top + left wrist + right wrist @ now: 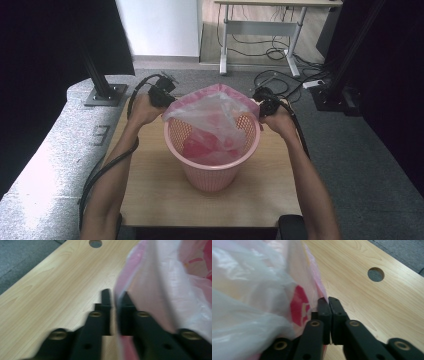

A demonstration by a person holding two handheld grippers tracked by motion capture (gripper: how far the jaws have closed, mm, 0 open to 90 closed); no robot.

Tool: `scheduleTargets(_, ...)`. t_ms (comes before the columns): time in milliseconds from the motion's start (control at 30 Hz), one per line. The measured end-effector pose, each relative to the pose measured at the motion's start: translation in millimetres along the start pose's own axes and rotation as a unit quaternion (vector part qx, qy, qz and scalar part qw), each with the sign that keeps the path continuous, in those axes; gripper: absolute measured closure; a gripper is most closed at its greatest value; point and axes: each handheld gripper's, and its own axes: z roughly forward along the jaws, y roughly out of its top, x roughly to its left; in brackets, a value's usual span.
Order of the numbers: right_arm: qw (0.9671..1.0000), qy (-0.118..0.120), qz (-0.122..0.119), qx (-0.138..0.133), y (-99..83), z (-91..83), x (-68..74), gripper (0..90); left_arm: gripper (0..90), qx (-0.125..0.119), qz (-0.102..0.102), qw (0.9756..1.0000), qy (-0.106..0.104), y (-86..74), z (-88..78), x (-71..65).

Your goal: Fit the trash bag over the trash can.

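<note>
A pink mesh basket [212, 167] stands on the wooden table [150, 185]. A thin pink-and-clear plastic bag [215, 112] is spread over its mouth and sags inside. My left gripper [167, 102] is at the rim's far left. In the left gripper view its jaws [115, 296] stand slightly apart, with the bag's edge [162, 290] hanging in the gap against one jaw. My right gripper [260, 107] is at the rim's far right. In the right gripper view its jaws [328, 301] are pressed together on the bag's edge [249, 302].
The table has a round cable hole [95, 243] on the left side and another hole [375, 274] on the right. Grey carpet surrounds the table, with a metal stand foot [102, 95] at the far left and cables [280, 80] behind.
</note>
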Motion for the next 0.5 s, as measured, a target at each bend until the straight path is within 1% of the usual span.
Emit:
scheduleTargets(33, 1.0, -0.007, 0.001, -0.004, -1.1, -1.8, -1.9, 62.2, 55.3, -0.004, -0.003, 1.0, -0.001, -1.5, -5.0, 1.3)
scheduleTargets(67, 0.9999, -0.006, 0.005, -0.008, -2.2, -4.3, -3.6, 56.3, 50.0, -0.011, 0.0, 0.9999, 0.003, -2.8, -10.7, 1.3)
scheduleTargets(100, 0.9999, 0.0, 0.008, -0.014, -3.4, -7.3, -4.6, 50.5, 45.5, -0.018, 0.002, 0.9998, 0.005, -3.8, -16.0, 0.2)
scheduleTargets(133, 0.9998, 0.0, 0.007, -0.021, -4.3, -10.8, -4.9, 44.7, 43.6, -0.018, 0.007, 0.9998, 0.008, -4.6, -21.2, -0.9)
scheduleTargets(167, 0.9996, -0.005, 0.004, -0.029, -5.0, -14.9, -4.9, 41.2, 42.0, -0.016, 0.013, 0.9997, 0.014, -5.1, -26.2, -2.3)
scheduleTargets(267, 0.999, -0.007, 0.002, -0.044, -6.4, -29.3, -4.1, 36.9, 38.3, -0.02, 0.026, 0.9993, 0.021, -8.6, -40.7, -6.6)
scheduleTargets(367, 0.9982, -0.012, -0.008, -0.058, -7.6, -45.4, -2.6, 36.1, 35.6, -0.027, 0.033, 0.9991, 0.008, -13.9, -53.2, -10.7)
scheduleTargets(433, 0.9976, -0.003, -0.014, -0.068, -8.2, -54.6, 0.8, 35.6, 34.8, -0.026, 0.039, 0.9989, 0.01, -18.2, -59.8, -14.7)
scheduleTargets(500, 0.9968, 0.005, -0.024, -0.076, -9.9, -62.2, 5.6, 35.6, 34.1, -0.029, 0.043, 0.9986, 0.004, -23.6, -66.7, -17.9)
